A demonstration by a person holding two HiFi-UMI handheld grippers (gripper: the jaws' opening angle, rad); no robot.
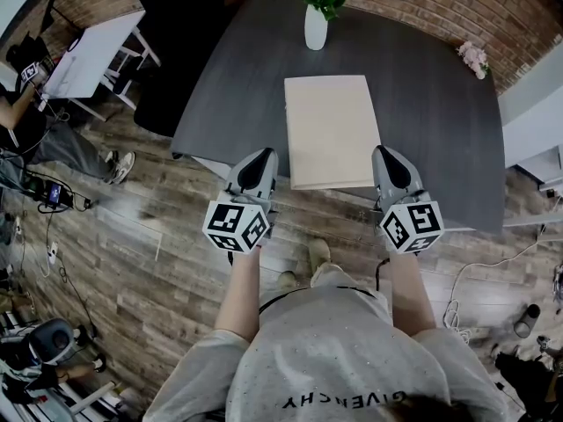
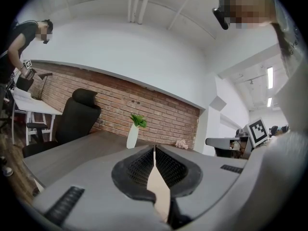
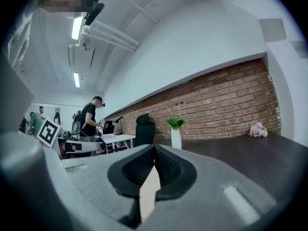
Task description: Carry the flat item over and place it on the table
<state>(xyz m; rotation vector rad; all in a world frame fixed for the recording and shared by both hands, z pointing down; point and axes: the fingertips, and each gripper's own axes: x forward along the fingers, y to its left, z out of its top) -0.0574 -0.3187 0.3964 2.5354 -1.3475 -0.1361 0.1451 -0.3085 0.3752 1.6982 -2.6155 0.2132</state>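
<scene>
Nearest the body, at 6 o'clock: left gripper (image 1: 257, 167) and right gripper (image 1: 393, 167), level and abreast, each clamped tight on a side edge of the flat board (image 1: 330, 130) at its near end. Between them, board lying flat, long axis running 6 to 12 o'clock, out over the dark table (image 1: 440, 121). Contact with the tabletop not discernible. Beyond, at 12 o'clock, white vase (image 1: 316, 26), apart from the far edge.

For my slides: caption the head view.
Left tongs and right tongs clamp a pale flat board at the dark table.
</scene>
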